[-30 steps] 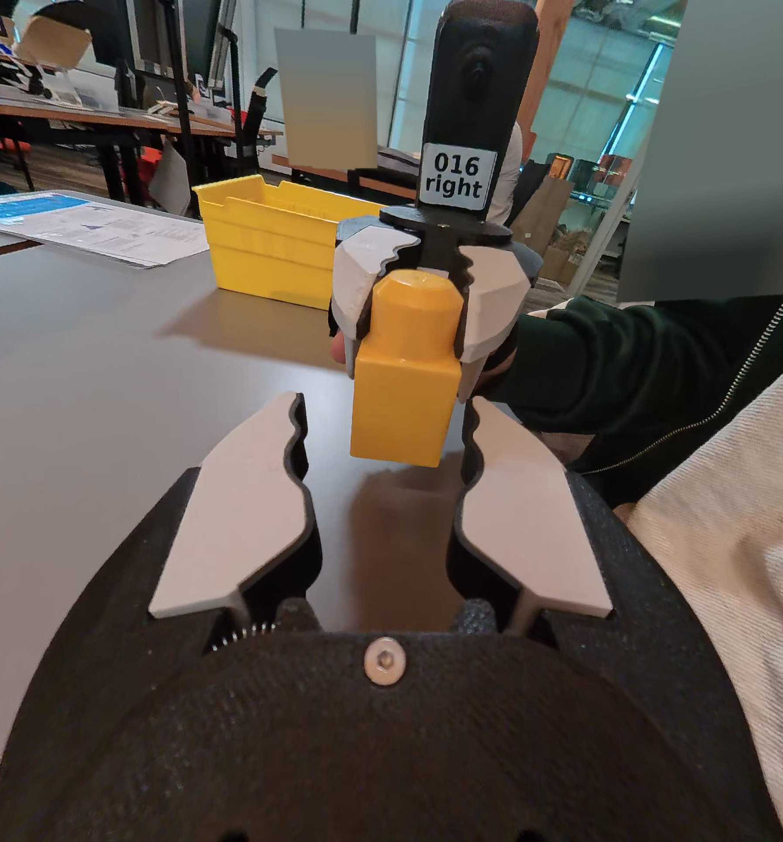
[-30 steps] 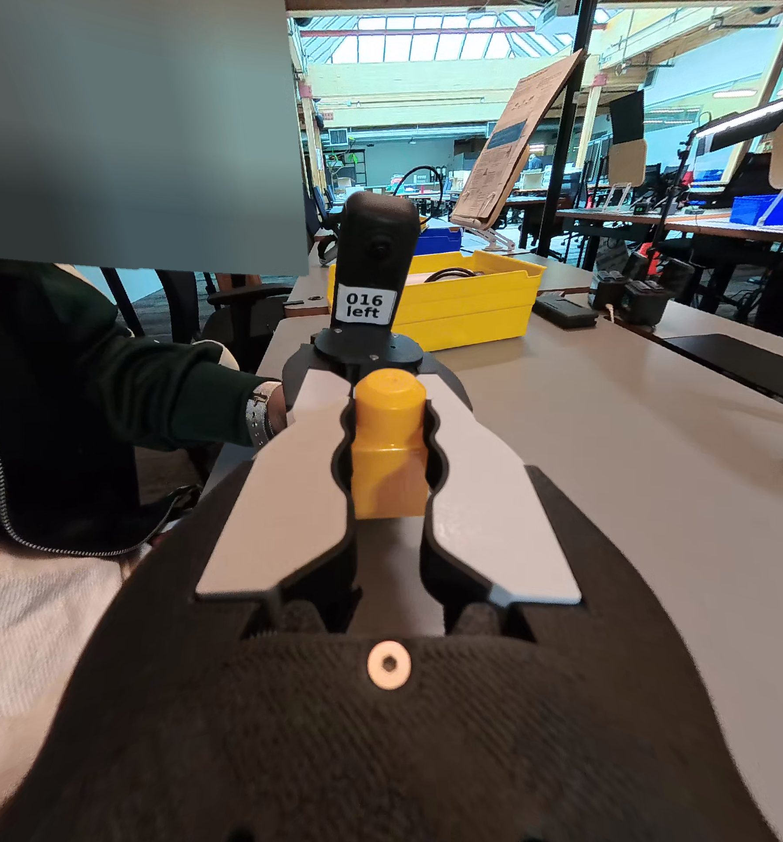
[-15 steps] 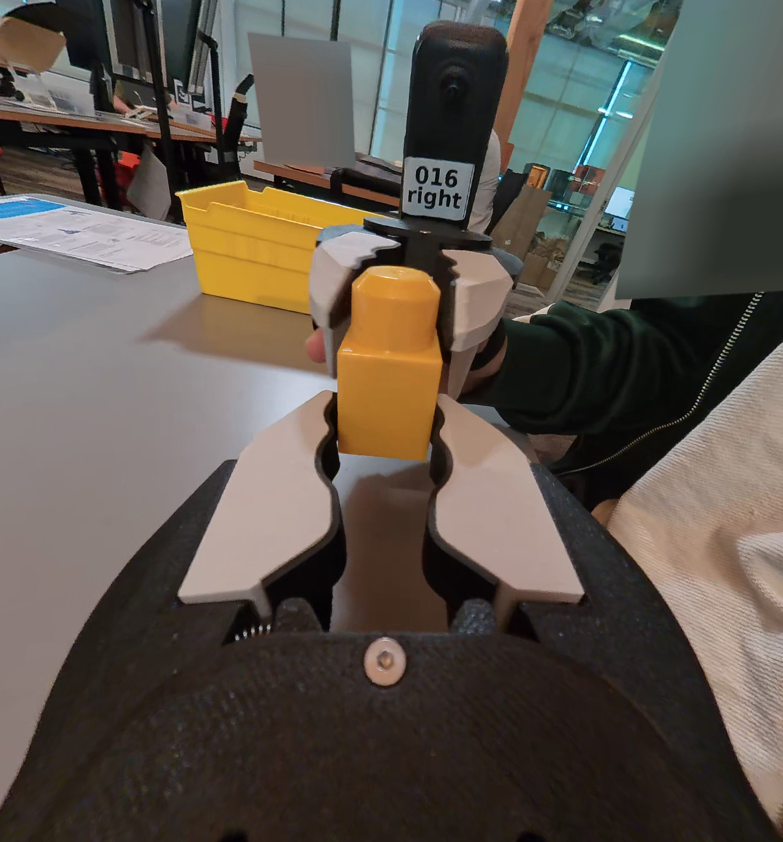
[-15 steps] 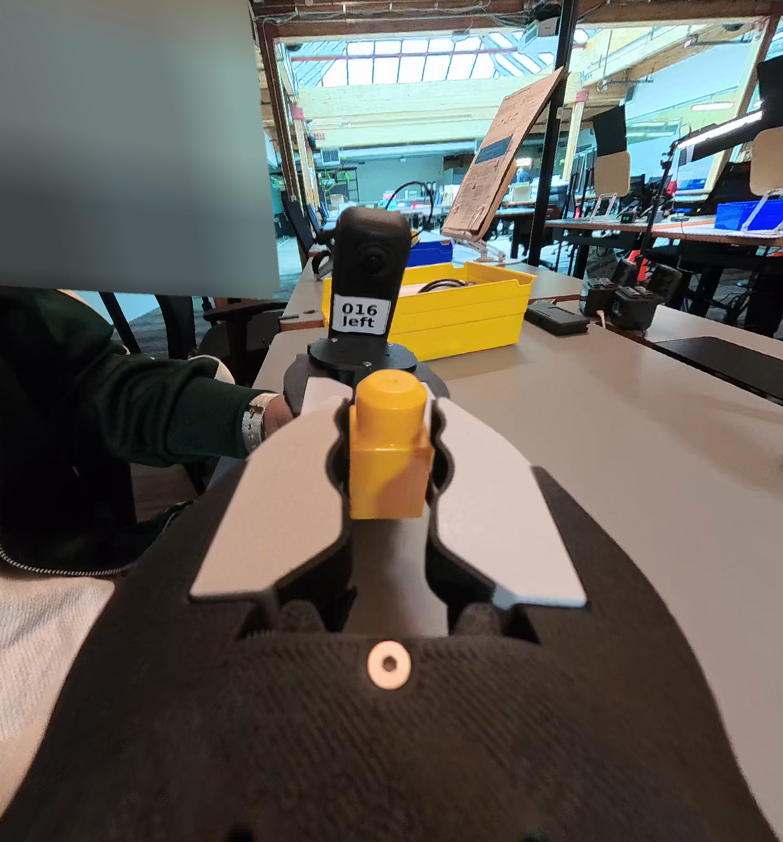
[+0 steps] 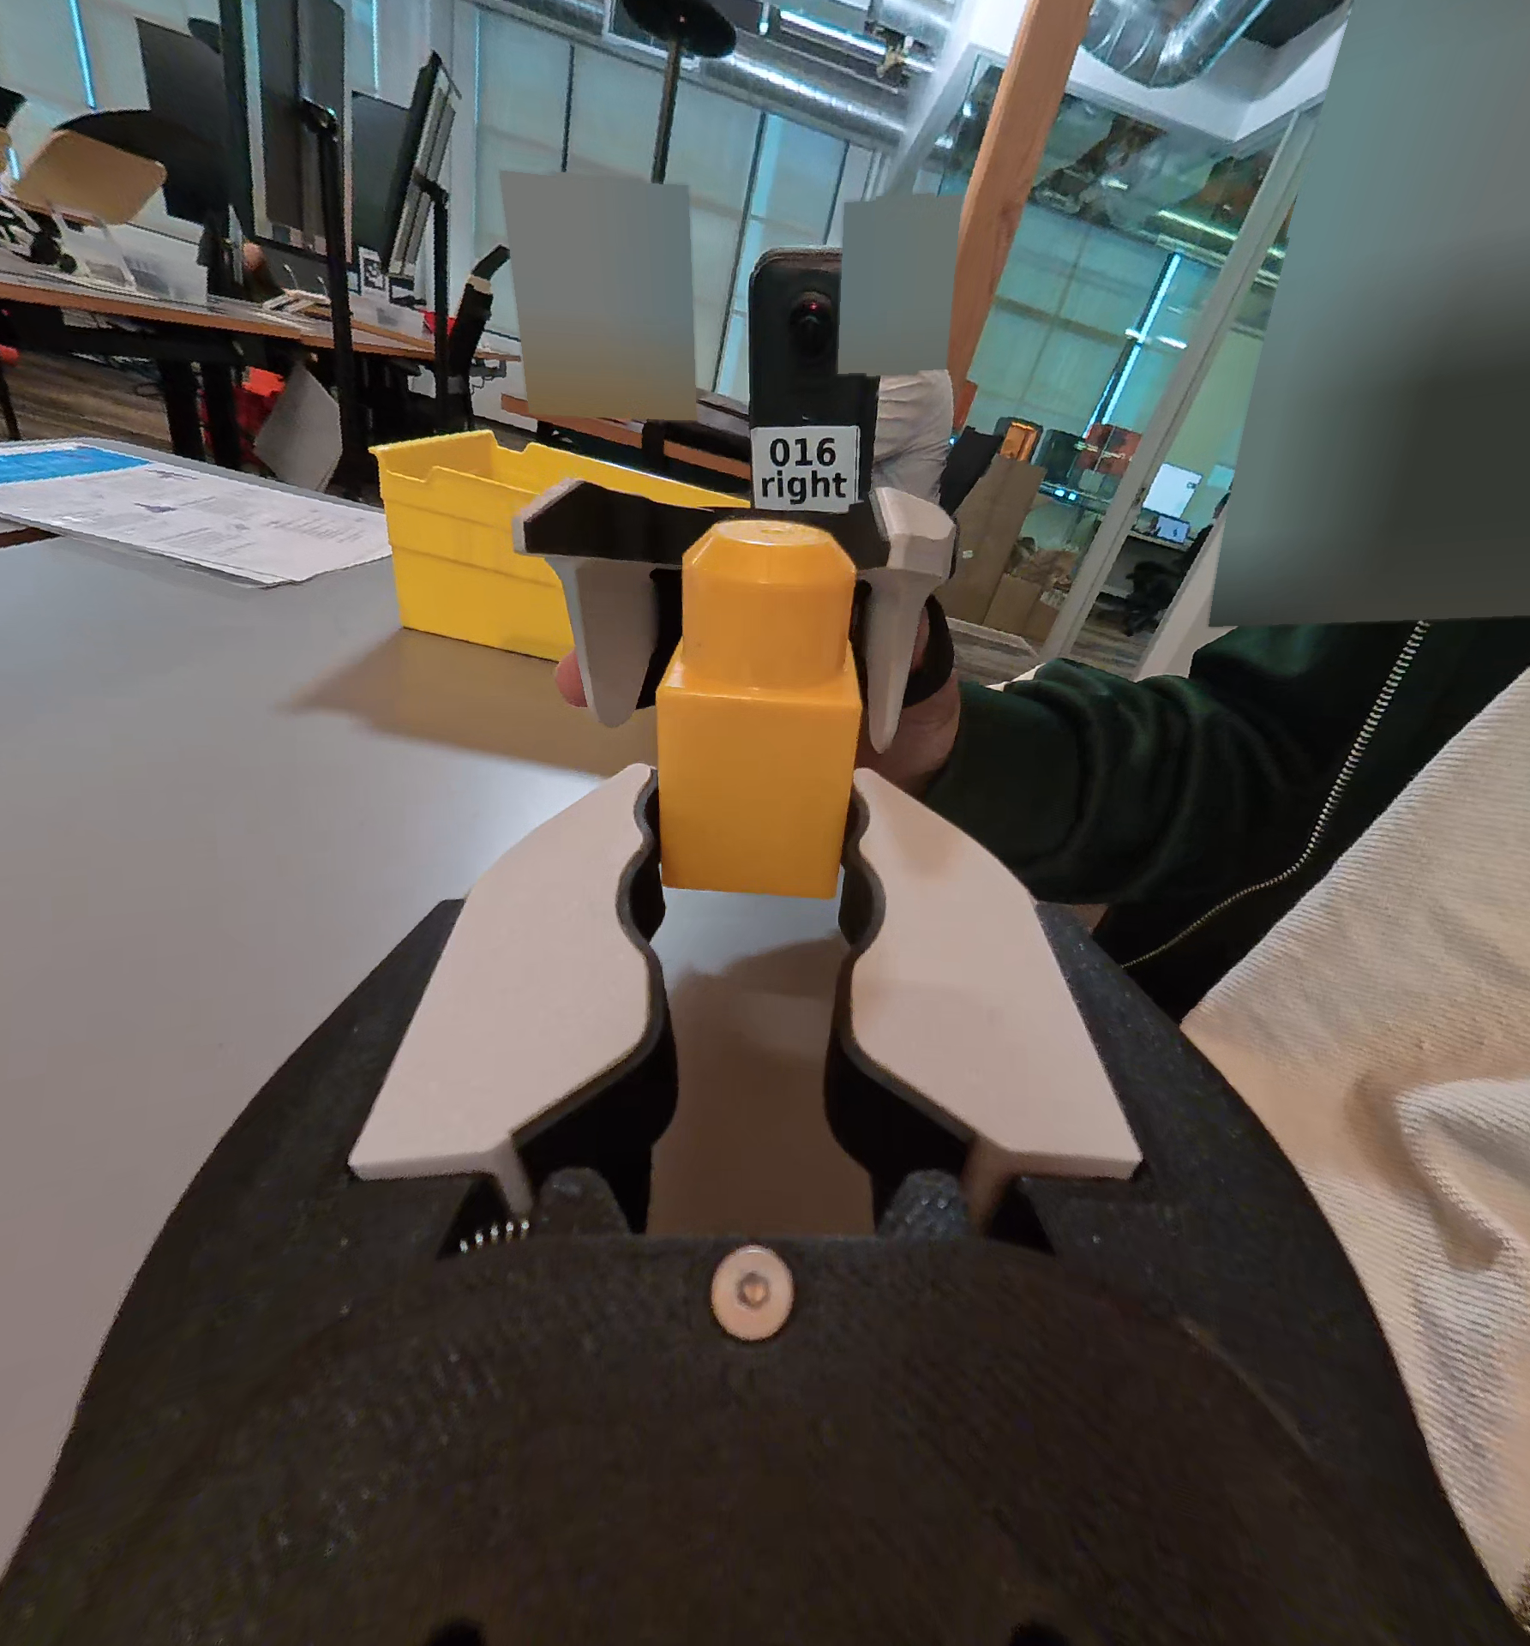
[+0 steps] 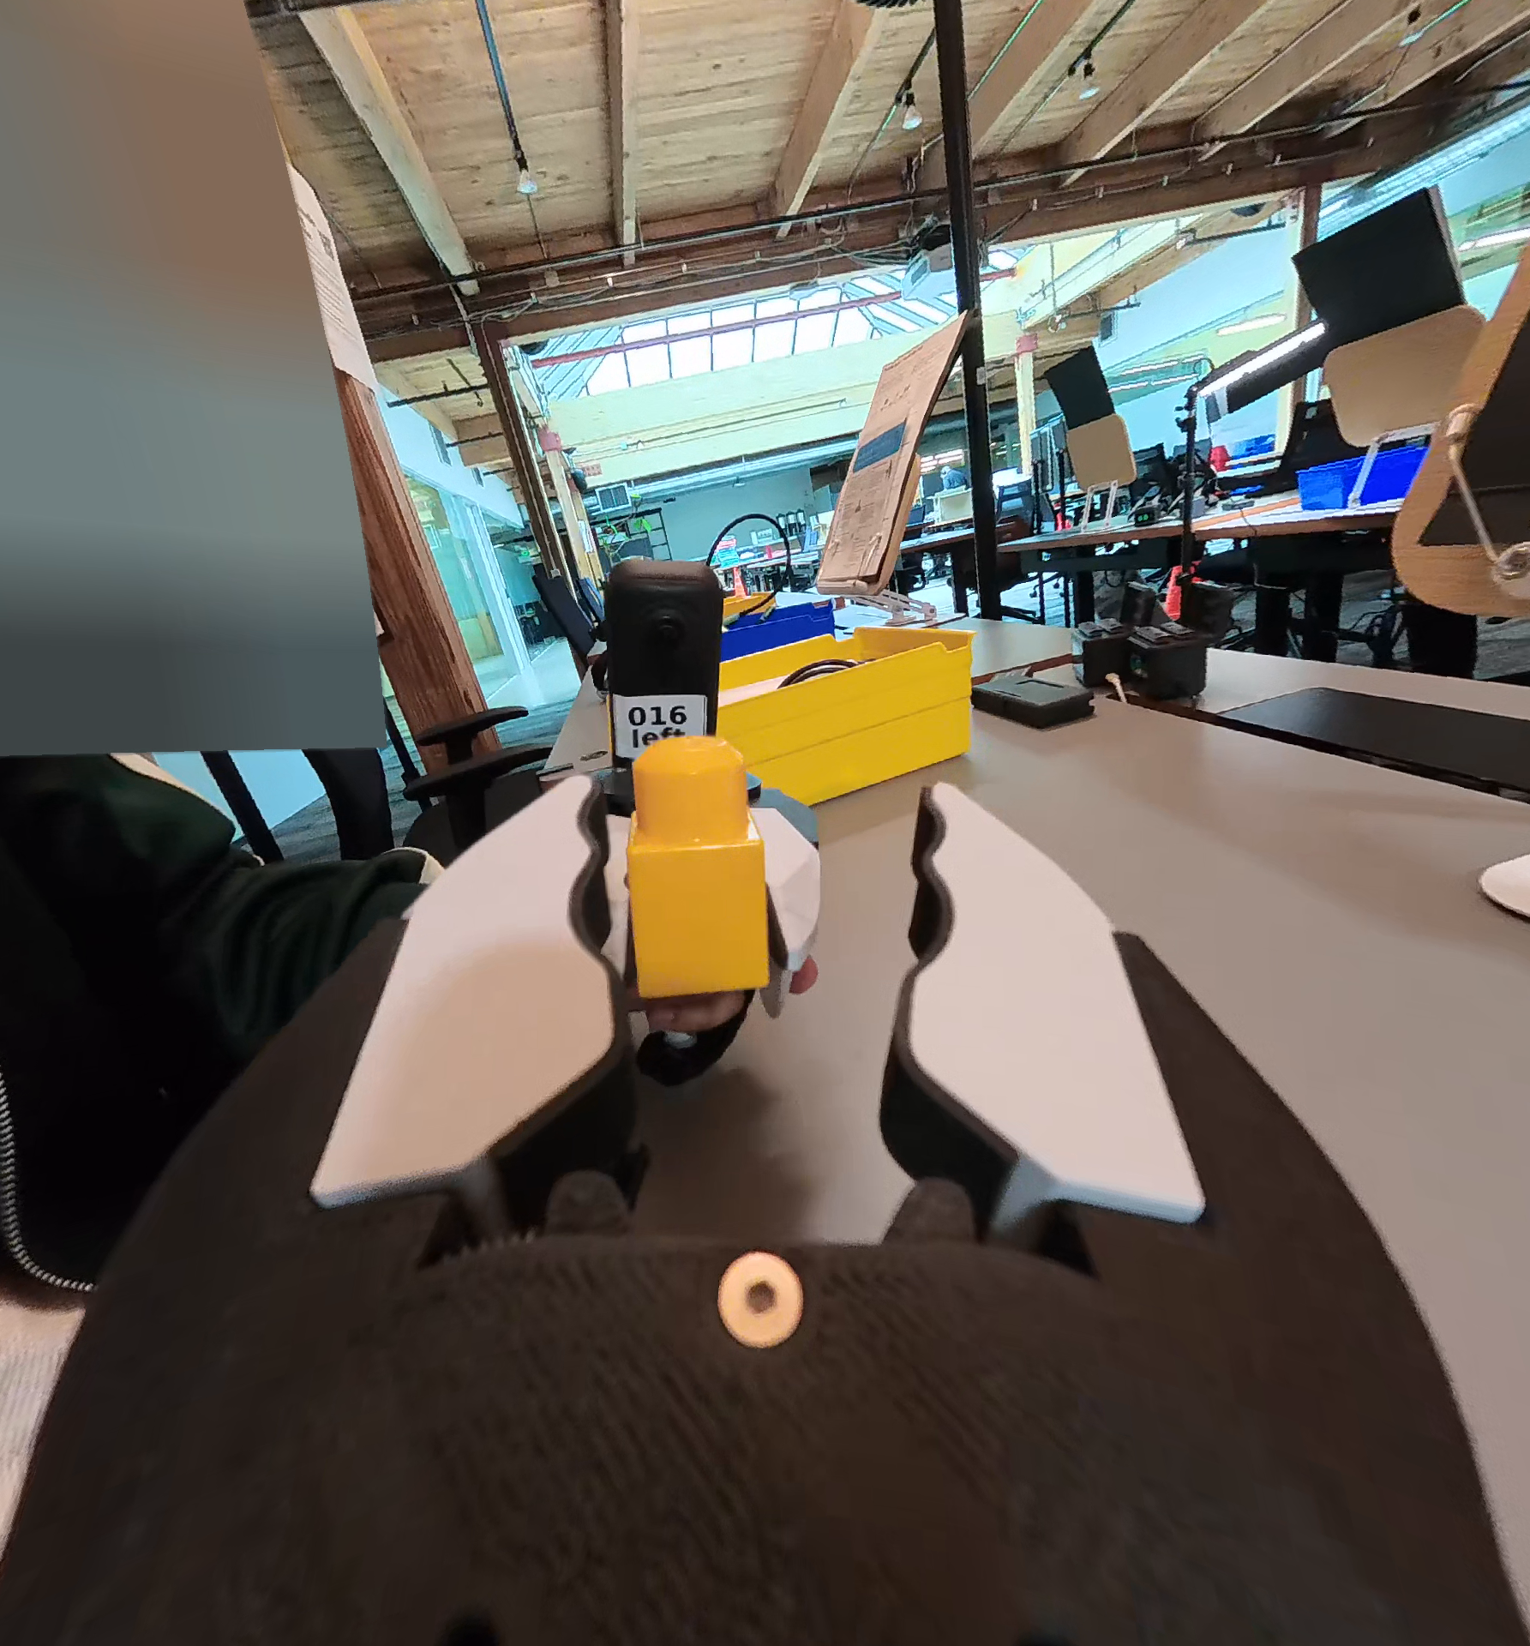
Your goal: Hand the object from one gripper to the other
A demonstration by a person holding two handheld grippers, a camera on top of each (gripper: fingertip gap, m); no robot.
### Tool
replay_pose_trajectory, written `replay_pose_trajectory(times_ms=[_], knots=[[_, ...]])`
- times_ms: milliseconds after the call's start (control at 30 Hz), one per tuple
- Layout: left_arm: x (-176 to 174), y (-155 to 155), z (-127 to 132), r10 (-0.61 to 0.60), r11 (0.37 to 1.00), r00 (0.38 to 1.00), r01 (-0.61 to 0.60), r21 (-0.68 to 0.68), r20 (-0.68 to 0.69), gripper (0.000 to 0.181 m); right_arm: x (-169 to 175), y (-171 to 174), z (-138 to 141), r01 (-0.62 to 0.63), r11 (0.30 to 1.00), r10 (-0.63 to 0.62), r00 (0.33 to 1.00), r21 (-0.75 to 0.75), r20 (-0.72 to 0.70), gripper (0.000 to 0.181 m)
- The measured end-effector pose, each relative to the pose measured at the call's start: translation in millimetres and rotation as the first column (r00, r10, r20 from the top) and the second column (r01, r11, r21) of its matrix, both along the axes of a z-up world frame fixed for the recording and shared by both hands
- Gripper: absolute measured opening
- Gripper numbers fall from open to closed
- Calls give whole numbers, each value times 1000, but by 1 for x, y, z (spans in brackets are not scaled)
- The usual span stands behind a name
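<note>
Grey surface (image 5: 164, 802) lies under a yellow block (image 5: 752, 784) held upright above it, pinched low by the left tool (image 5: 750, 833) so its stud stays free; the right tool (image 6: 757, 877) flanks the block, spread, evidently releasing; yellow bin (image 5: 458, 543) beyond the block

Each gripper carries a white printed label (image 5: 804, 469) (image 6: 661, 724) on its black camera post, just behind its fingers.
</note>
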State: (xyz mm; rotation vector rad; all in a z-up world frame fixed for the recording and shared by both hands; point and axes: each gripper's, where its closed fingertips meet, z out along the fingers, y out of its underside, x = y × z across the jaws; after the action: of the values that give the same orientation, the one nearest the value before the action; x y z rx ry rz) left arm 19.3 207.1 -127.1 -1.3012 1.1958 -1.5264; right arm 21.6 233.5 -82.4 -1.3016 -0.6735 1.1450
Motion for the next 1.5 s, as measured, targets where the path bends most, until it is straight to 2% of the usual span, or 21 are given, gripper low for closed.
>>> replay_pose_trajectory(times_ms=[167,300,367,433,500,567,700,833,967,1100,1233,1367,1433,1500], knots=[[-1,6,0,42,999,999,-42,7,-5,37,-4,-1,-3,-6,1000,6,1000,-3,20,66],[-4,21,-6,142,989,989,-141,37,-44,37,-6,0,-7,-3,1000,3,999,-12,34,66],[-6,33,-12,240,968,966,-232,94,-91,37,-6,2,-10,5,1000,-4,999,-24,44,66],[-13,52,-23,391,911,904,-353,215,-171,37,-6,7,-15,29,998,-26,997,-49,67,65],[-25,70,-32,550,812,801,-444,380,-238,37,-4,14,-25,65,994,-57,994,-91,97,64],[-34,82,-36,661,709,704,-473,522,-259,37,0,23,-37,122,981,-102,986,-150,134,63],[-38,87,-41,766,561,590,-417,715,-256,37,-1,32,-53,209,952,-167,967,-225,192,60],[-31,81,-53,815,445,514,-259,857,-268,37,-11,31,-67,285,938,-213,923,-197,321,60],[-19,71,-59,821,395,507,-169,903,-264,37,-18,30,-86,335,921,-224,872,-197,434,62],[-14,66,-62,824,355,507,-117,927,-252,37,-23,26,-88,318,916,-195,884,-243,424,49],[-14,66,-61,819,361,516,-127,924,-249,37,-18,27,-89,319,912,-191,887,-258,421,36],[-12,65,-58,810,336,547,-140,931,-210,38,-17,27,-88,292,909,-166,908,-296,385,35],[-11,66,-56,802,362,562,-188,913,-202,54,-12,29,-85,291,912,-176,914,-289,367,35],[-9,67,-51,776,446,596,-285,848,-208,67,-5,31,-76,279,921,-184,927,-272,328,35]])
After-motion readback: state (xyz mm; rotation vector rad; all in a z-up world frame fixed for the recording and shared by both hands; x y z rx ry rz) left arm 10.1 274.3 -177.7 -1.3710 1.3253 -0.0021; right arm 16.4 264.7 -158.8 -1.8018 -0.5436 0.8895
